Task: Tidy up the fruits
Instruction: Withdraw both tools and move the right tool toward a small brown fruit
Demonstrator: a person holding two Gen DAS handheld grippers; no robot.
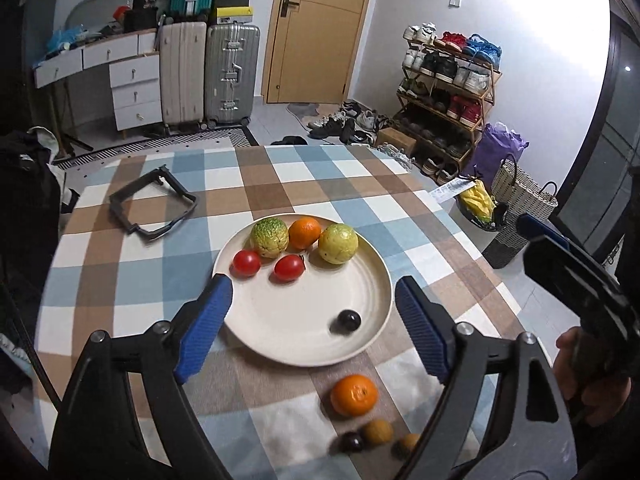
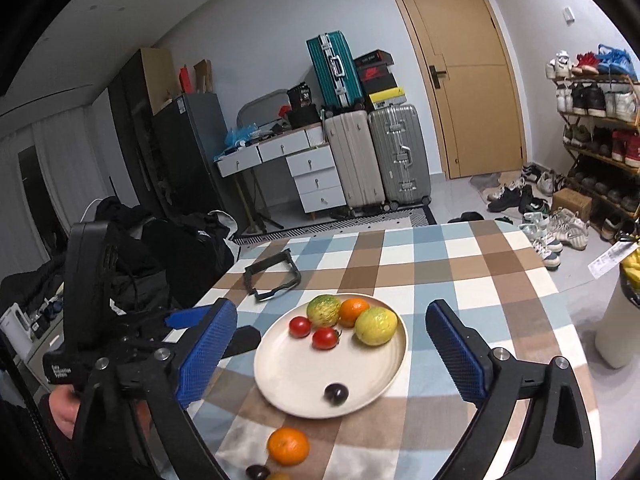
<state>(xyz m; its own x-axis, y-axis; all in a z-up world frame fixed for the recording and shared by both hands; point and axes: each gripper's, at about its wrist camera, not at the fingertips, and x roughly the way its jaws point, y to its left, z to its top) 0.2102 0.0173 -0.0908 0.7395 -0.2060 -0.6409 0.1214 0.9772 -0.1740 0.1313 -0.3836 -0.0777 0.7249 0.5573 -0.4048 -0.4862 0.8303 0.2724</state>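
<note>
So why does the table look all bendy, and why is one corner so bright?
Left wrist view: the fisheye lens curves the checked tablecloth and door, and glare whitens the wall at upper right. Right wrist view: the same bending, dark round corners, and the orange near the bottom edge looks slightly blurred.

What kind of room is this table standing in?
Most likely a lived-in room of a home, near the entrance. A shoe rack full of shoes stands by a wooden door, suitcases lean against the wall, and a plate with fruit sits on a table with a checked cloth.
</note>
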